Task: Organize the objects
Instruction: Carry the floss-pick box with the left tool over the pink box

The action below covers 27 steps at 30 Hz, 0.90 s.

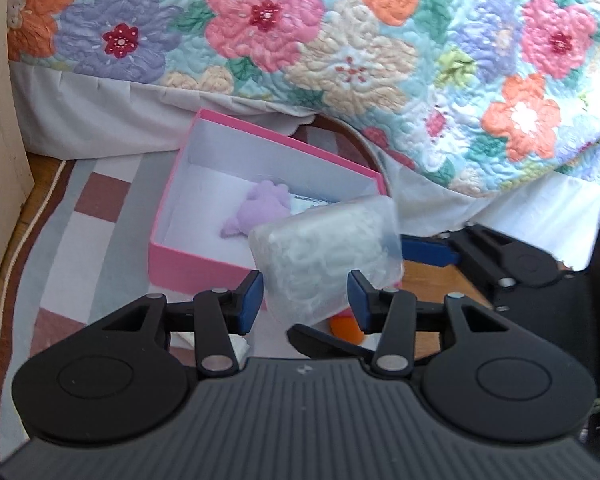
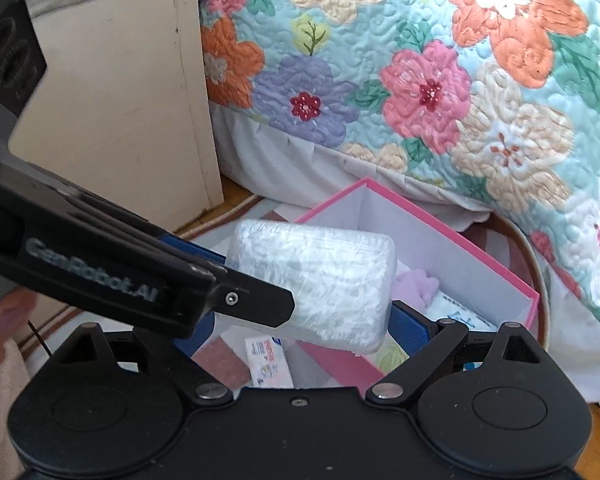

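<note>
A translucent plastic pack of white pieces (image 1: 328,256) (image 2: 312,284) hangs tilted over the near corner of an open pink box (image 1: 192,268) (image 2: 500,264). My left gripper (image 1: 305,300) is shut on the pack's lower end, a blue pad against each side. In the right wrist view, one of its black fingers (image 2: 256,304) crosses the pack from the left. My right gripper (image 2: 300,334) is shut on the pack along its length, and its pad (image 1: 428,252) presses the pack's right edge. Inside the box lie a purple soft toy (image 1: 260,208) (image 2: 414,284) and a white packet (image 2: 460,312).
The box sits on a checked rug (image 1: 100,220) beside a bed with a flowered quilt (image 1: 340,60) hanging low. A beige cabinet panel (image 2: 112,112) stands to the left. A small printed packet (image 2: 268,364) and something orange (image 1: 344,326) lie under the grippers.
</note>
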Tool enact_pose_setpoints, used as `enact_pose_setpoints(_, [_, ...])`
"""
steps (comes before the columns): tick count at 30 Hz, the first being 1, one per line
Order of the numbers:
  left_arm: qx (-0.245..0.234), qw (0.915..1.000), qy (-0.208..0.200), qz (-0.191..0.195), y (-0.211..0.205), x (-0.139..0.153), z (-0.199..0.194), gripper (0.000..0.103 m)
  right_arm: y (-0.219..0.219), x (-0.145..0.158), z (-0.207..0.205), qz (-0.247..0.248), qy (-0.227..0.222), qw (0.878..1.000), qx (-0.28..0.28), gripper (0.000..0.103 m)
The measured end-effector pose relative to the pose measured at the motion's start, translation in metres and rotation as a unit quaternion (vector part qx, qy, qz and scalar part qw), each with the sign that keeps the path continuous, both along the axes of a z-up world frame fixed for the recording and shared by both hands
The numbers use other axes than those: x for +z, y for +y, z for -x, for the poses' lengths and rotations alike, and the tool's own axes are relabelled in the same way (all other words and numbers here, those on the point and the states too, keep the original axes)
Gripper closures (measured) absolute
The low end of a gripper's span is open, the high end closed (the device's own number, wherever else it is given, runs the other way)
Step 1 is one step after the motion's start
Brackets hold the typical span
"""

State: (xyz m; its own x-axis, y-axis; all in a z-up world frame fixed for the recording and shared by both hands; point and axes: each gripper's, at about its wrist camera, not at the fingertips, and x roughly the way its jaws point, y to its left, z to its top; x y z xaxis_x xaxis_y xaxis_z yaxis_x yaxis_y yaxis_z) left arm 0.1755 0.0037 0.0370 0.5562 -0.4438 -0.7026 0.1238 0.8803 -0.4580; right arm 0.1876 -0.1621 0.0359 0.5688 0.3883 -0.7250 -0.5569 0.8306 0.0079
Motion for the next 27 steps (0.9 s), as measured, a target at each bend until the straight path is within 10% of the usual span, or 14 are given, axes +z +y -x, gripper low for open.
enact_pose_setpoints(27, [-0.003,0.9988,0.027,0.041,0.006,-0.058,-0.084,0.057,-0.006,-0.039,-0.072,-0.005,0.003,1.000,-0.009,0.010])
